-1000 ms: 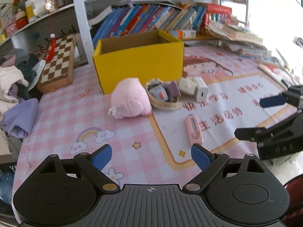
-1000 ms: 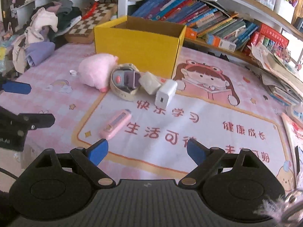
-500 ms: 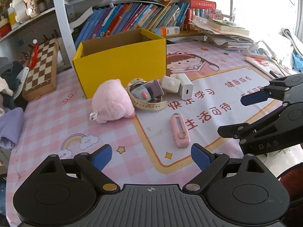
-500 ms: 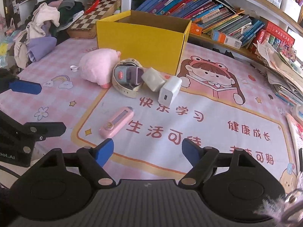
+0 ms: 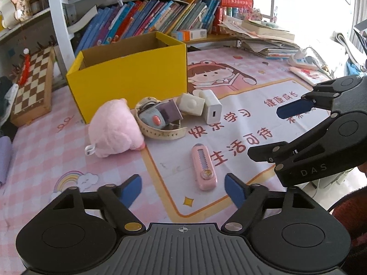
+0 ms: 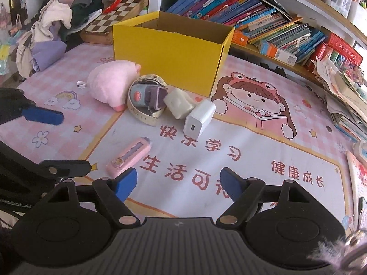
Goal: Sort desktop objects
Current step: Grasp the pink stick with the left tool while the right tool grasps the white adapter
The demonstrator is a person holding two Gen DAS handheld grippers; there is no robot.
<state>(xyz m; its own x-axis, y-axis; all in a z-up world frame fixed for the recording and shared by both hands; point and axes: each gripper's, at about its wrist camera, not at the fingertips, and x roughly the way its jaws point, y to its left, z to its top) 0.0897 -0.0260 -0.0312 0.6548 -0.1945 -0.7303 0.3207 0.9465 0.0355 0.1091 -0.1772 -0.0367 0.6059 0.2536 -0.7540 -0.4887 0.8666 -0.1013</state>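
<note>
On the pink desk mat lie a pink plush toy [image 5: 114,128] [image 6: 110,82], a cream band around a small grey-and-purple toy [image 5: 158,119] [image 6: 144,98], a cream block [image 5: 190,103] [image 6: 179,105], a white charger [image 5: 212,110] [image 6: 199,119] and a pink utility knife [image 5: 204,167] [image 6: 128,158]. An open yellow box [image 5: 128,75] [image 6: 169,48] stands behind them. My left gripper [image 5: 183,189] hovers just short of the knife, its jaws closing with nothing between them. My right gripper [image 6: 179,184] is open and empty, right of the knife.
A chessboard [image 5: 32,80] [image 6: 114,18] and a pile of clothes [image 6: 50,36] sit at the left. Rows of books [image 5: 149,20] [image 6: 252,16] line the shelf behind the box. Stacked papers and books [image 5: 263,39] [image 6: 344,91] crowd the right side.
Both grippers have moved in closer over the mat toward the objects. The left jaws have narrowed, and the right jaws narrowed slightly. Nothing on the desk has shifted.
</note>
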